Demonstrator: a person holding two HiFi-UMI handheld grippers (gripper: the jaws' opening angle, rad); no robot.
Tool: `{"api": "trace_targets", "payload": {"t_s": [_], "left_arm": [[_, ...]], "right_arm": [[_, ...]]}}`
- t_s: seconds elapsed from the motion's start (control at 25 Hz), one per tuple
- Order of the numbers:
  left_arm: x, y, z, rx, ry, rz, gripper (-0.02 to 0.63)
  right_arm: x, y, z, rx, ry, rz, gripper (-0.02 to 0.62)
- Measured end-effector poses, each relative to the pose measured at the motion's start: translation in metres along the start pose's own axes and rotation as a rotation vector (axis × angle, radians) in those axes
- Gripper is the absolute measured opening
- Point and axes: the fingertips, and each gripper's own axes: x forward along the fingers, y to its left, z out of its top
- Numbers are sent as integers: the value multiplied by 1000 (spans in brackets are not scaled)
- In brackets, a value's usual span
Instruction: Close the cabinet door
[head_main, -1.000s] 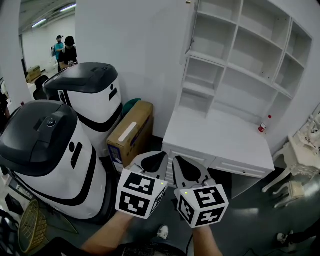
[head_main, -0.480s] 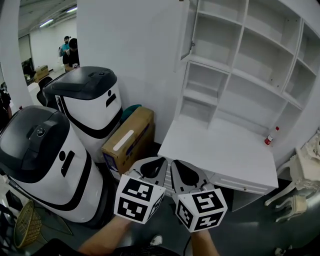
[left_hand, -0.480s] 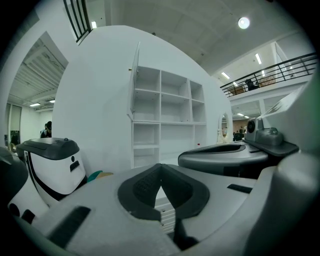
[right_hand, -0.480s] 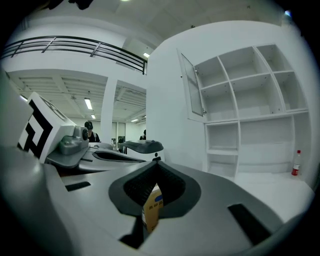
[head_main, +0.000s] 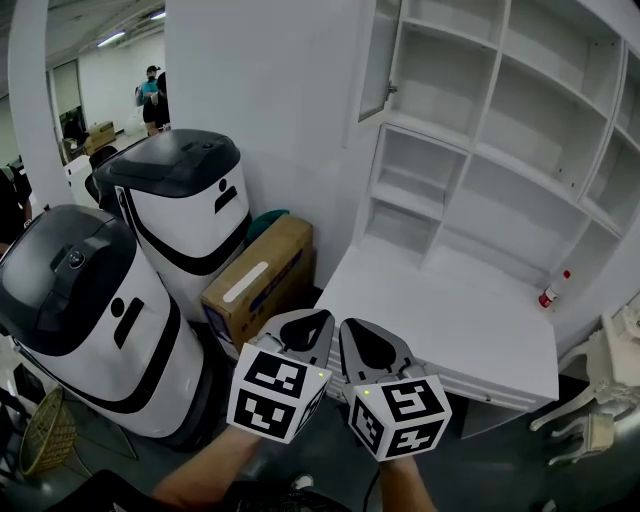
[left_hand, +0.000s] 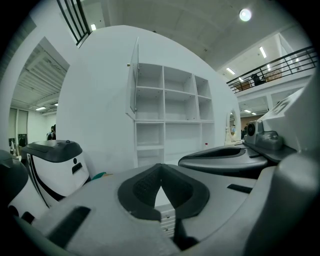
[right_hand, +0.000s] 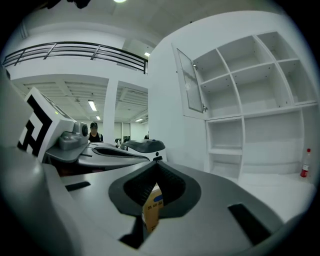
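Closer to the shelves (head_main: 470, 130) now; left gripper (head_main: 308, 322) and right gripper (head_main: 368, 338) fingers (head_main: 300, 332) pressed together, empty; cabinet door (head_main: 375, 60) still open, unreached.

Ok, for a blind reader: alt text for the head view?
Left hand-held gripper and right hand-held gripper, both shut, point at a white desk under shelves whose cabinet door stands open. Two white-and-black machines and a cardboard box stand left.
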Motion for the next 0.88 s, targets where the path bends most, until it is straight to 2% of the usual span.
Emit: {"api": "trace_targets", "payload": {"t_s": [0.52,0.88], "left_arm": [[36,16,22,-21,-35,22,11],[86,49,35,-22,-44,19,11]], "right_arm": [[23,-32,18,-28,-27,15,20],[70,-61,37,-37,-50,20,20]]}}
